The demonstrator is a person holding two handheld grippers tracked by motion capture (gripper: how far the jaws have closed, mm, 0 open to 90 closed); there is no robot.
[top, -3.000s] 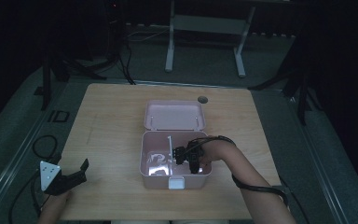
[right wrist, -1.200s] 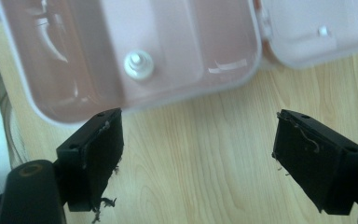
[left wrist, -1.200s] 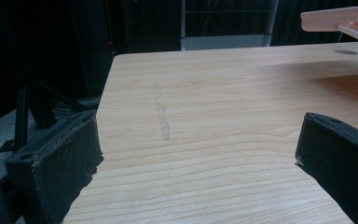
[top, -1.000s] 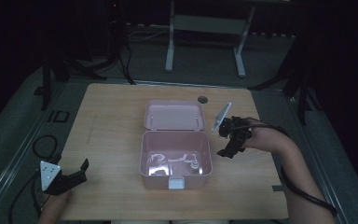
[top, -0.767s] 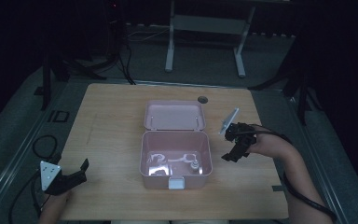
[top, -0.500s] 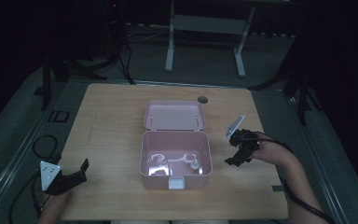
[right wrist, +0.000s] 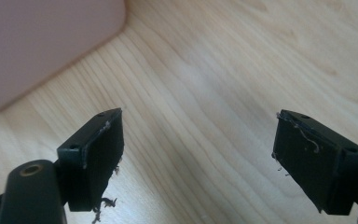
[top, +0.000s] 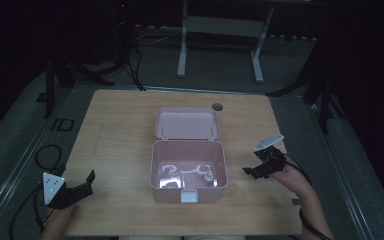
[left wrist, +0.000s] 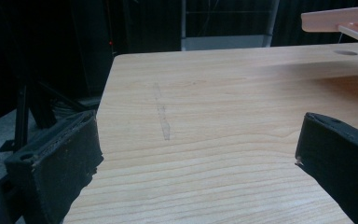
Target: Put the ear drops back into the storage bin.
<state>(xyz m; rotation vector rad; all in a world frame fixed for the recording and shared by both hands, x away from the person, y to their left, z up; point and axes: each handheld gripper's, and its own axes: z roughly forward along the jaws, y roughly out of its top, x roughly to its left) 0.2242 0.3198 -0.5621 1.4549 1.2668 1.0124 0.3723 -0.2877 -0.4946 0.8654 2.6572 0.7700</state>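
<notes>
At the middle of the wooden bench we see an open pink plastic box, its lid folded back flat on the far side and a pale latch on its near wall. Inside the box lie some small whitish items, too dim and small for us to name.

To the right of the box, apart from it, the right claw hovers over bare wood with the person's right hand behind it. In the right gripper view we find its jaws spread wide with nothing between them, the wood grain below and a rounded corner of the pink box at the upper left.

Well off to the left, near the bench's front corner, the left claw rests low by the surface. In the left gripper view its jaws also stand wide apart and empty, looking across the bench toward the lid's edge. A round cable hole sits behind the lid.
</notes>
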